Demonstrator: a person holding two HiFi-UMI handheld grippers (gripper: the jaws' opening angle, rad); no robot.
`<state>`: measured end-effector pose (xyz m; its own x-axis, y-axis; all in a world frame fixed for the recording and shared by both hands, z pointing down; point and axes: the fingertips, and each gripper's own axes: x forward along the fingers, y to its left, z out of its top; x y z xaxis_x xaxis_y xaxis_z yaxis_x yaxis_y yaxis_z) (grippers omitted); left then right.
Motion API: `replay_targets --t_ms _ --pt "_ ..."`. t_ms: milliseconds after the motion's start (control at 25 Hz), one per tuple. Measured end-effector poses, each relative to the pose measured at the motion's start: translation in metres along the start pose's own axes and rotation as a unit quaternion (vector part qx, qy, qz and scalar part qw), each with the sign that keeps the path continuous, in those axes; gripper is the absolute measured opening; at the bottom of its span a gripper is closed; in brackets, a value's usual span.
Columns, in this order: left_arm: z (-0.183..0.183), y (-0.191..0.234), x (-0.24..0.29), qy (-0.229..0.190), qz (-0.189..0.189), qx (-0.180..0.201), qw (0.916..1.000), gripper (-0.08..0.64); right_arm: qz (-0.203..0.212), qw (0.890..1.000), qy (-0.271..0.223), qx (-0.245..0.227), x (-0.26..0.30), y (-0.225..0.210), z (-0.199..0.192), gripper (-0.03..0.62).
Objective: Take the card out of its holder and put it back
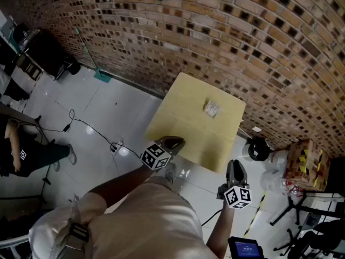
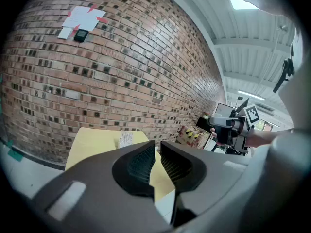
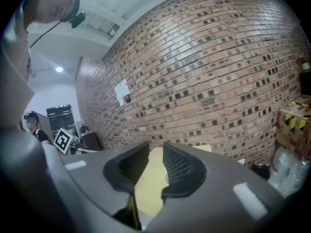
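A small pale card holder (image 1: pixel 212 108) lies on the far right part of the square yellow table (image 1: pixel 183 107); the left gripper view shows the card holder (image 2: pixel 125 139) beyond the jaws. My left gripper (image 1: pixel 173 142) hovers at the table's near left edge, its jaws a narrow gap apart with nothing in them (image 2: pixel 157 149). My right gripper (image 1: pixel 236 169) hangs off the table's near right corner, well short of the holder. It is open and empty (image 3: pixel 156 161), with only the tabletop (image 3: pixel 150 183) showing between its jaws.
A brick wall (image 1: pixel 226 42) runs behind the table. Right of it stand a black bin (image 1: pixel 257 149), a taped cardboard box (image 1: pixel 302 161) and plastic bags. Cables (image 1: pixel 81 120) trail over the tiled floor, and a person sits at far left (image 1: pixel 21 150).
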<state>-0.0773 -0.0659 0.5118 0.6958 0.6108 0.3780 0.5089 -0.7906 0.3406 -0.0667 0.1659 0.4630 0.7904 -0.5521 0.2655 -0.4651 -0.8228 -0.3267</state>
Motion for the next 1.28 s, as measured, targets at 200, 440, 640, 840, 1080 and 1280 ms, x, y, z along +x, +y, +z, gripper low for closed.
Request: replay_targets --t_ms 200,440,640,840,1080,1280 --pt "0.017 0.038 0.019 -0.006 -0.008 0.010 0.9999 0.055 -0.002 1.000 -0.005 -0.001 0.040 -0.003 0.002 0.084" --pt "0.026 0.059 0.038 -0.005 -0.019 0.016 0.9997 0.055 -0.018 1.000 -0.015 0.001 0.060 -0.009 0.009 0.084" --pt "0.038 0.066 0.047 -0.011 -0.023 0.021 0.9995 0.055 -0.025 1.000 -0.013 0.002 0.069 -0.016 0.012 0.084" --pt "0.037 0.072 0.053 -0.005 -0.012 0.014 0.9998 0.055 -0.015 1.000 -0.005 0.000 0.078 -0.021 0.015 0.084" --pt "0.036 0.072 0.063 -0.005 0.021 0.001 0.9998 0.055 0.017 1.000 0.019 -0.002 0.102 -0.049 0.015 0.084" --pt "0.038 0.082 0.088 -0.002 0.066 -0.018 0.9976 0.057 0.055 0.996 0.056 -0.029 0.144 -0.078 0.017 0.084"
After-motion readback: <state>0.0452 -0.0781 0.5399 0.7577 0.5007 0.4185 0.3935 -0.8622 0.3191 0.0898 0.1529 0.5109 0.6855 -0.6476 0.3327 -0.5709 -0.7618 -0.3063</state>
